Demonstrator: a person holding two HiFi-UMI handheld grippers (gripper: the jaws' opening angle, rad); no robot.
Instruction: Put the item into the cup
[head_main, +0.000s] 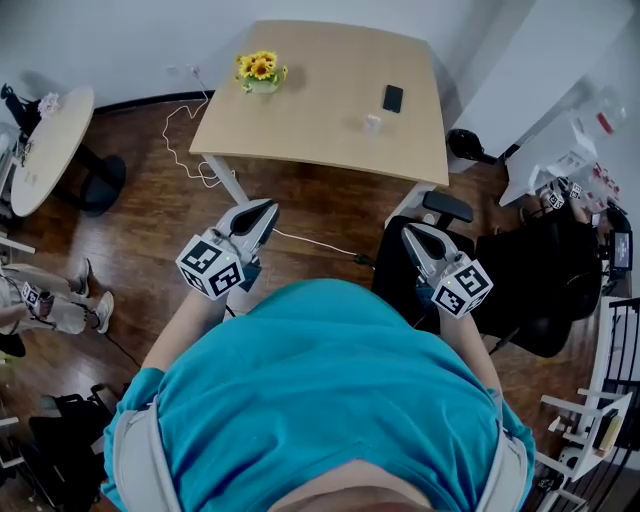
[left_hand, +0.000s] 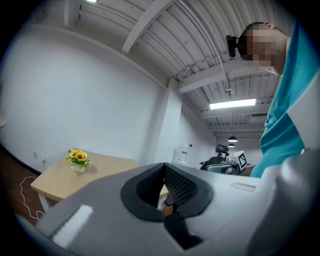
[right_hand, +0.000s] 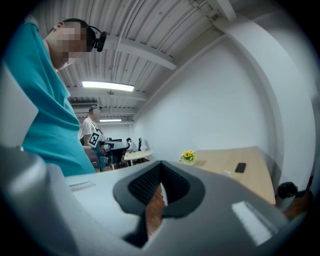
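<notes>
A small clear cup (head_main: 373, 123) stands on the light wooden table (head_main: 300, 120), near a black phone (head_main: 393, 98) and a pot of sunflowers (head_main: 260, 72). I cannot make out any other small item beside the cup. Both grippers are held level in front of the person's body, over the wooden floor and well short of the table. The left gripper (head_main: 262, 207) is shut with nothing in it, and its view shows the pads (left_hand: 175, 185) together. The right gripper (head_main: 408, 230) also looks shut and empty, its pads (right_hand: 150, 182) nearly meeting. The right gripper view shows the phone (right_hand: 240, 167) and the sunflowers (right_hand: 188, 156) far off.
A black office chair (head_main: 520, 280) stands just right of the right gripper. A white cable (head_main: 190, 150) trails over the floor by the table's left legs. A round table (head_main: 45, 145) and another person (head_main: 50, 300) are at the left. White racks (head_main: 590, 420) line the right side.
</notes>
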